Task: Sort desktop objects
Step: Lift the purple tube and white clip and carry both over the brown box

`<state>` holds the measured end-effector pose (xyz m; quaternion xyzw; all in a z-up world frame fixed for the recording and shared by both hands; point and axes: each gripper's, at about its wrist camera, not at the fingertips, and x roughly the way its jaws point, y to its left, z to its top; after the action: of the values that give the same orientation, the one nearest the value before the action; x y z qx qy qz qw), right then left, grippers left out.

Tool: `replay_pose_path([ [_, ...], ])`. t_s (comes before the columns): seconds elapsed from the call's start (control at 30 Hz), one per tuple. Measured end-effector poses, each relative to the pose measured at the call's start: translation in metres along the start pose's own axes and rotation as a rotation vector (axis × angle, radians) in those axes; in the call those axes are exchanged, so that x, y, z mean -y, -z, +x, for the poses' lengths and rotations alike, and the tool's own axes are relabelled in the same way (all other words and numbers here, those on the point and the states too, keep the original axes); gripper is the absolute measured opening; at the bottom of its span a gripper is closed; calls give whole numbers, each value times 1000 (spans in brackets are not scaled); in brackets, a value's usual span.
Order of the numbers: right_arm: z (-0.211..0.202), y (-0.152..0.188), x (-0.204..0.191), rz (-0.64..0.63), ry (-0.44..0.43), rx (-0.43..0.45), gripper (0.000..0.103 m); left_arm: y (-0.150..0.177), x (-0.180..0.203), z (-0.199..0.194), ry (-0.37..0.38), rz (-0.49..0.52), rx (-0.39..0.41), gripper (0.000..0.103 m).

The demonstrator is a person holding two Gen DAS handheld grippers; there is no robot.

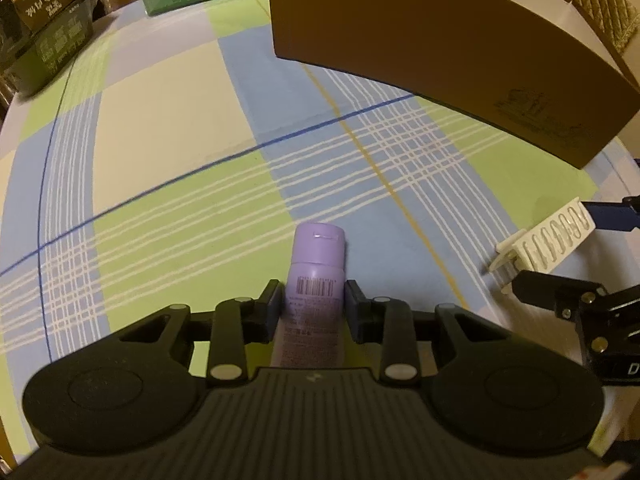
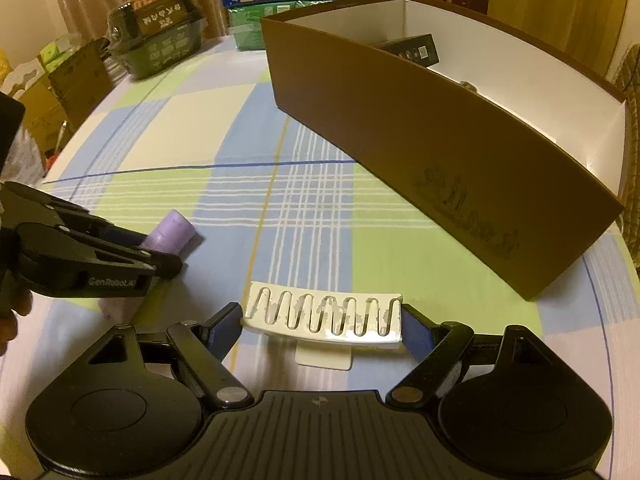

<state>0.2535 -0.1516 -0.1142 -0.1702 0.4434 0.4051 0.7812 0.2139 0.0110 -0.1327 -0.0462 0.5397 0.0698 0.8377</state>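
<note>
One checked tablecloth (image 2: 168, 148) covers the table in front of me. On it stands one long brown box (image 2: 420, 152), white inside, with one small dark carton (image 2: 416, 49) lying in it. Near the front edge, well apart from the box, are my two things. My right gripper (image 2: 320, 320) clamps one white slotted rack (image 2: 324, 316) by its ends, jaws wide. My left gripper (image 1: 314, 300) is pinched narrow on one purple tube (image 1: 316, 264), cap pointing away from me.

Open checked tablecloth (image 2: 256, 152) lies clear ahead; the tall brown box (image 2: 432, 152) walls off the right side.
</note>
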Motion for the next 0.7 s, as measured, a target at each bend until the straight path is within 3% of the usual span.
replay_pose_path([
  [0.7, -29, -3, 8, 30, -2, 60, 80, -15, 13, -55, 81, 17, 147, 27],
])
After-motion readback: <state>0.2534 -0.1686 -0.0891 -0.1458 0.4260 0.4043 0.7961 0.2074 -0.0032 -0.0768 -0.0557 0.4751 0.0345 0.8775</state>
